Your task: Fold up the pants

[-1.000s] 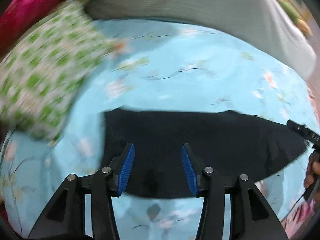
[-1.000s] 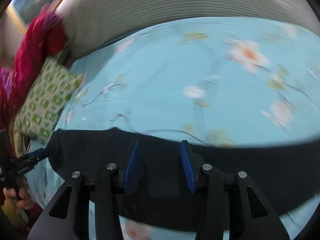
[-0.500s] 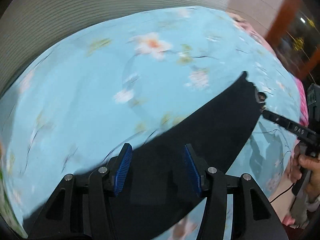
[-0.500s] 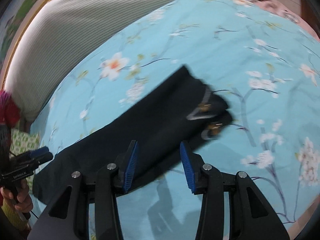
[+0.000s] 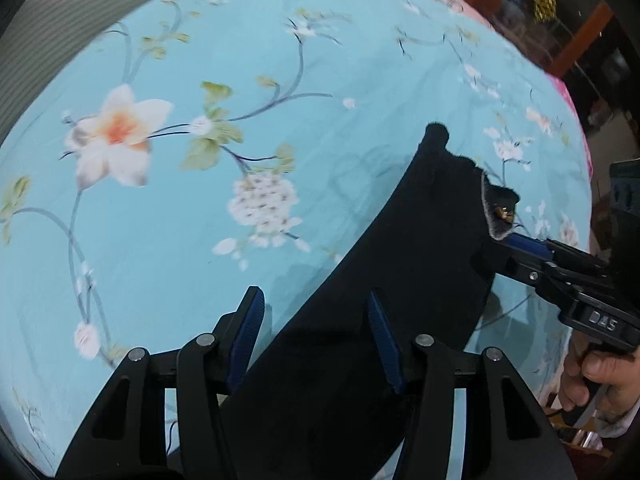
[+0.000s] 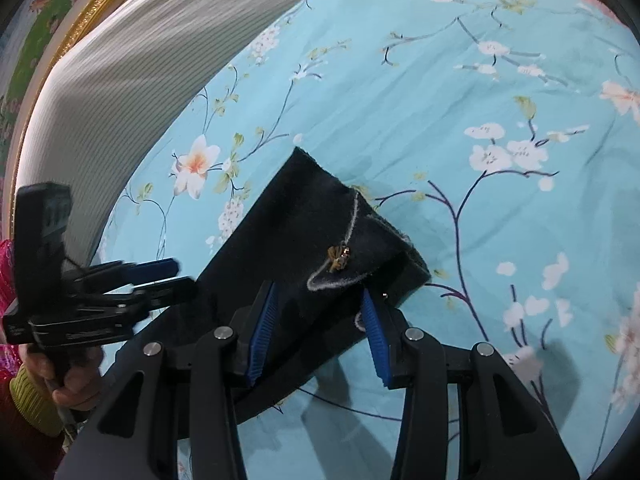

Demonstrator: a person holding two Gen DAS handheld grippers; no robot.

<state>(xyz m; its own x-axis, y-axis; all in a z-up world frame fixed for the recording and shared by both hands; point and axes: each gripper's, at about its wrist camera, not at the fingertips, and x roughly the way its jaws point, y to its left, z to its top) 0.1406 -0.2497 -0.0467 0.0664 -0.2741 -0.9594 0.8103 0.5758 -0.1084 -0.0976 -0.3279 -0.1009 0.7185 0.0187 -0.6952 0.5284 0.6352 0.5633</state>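
Observation:
Black pants [image 5: 404, 280] lie flat on a light blue floral bedsheet [image 5: 200, 184], folded lengthwise, the waistband end with a brass button [image 6: 340, 258] towards the far right. My left gripper [image 5: 316, 340] is open and empty, hovering over the pants' long edge. My right gripper [image 6: 318, 328] is open and empty just above the waistband end. It shows in the left wrist view [image 5: 516, 248] at the waistband corner. The left gripper shows in the right wrist view [image 6: 160, 276] at the pants' left edge.
A grey ribbed headboard cushion [image 6: 140, 48] runs along the far side of the bed. A pink cover [image 5: 576, 108] edges the bed at right, with dark wooden furniture [image 5: 580, 36] beyond.
Both grippers have swung along the pants from the leg end towards the waistband end and come closer to it. Both stayed open. The green checked pillow has left view.

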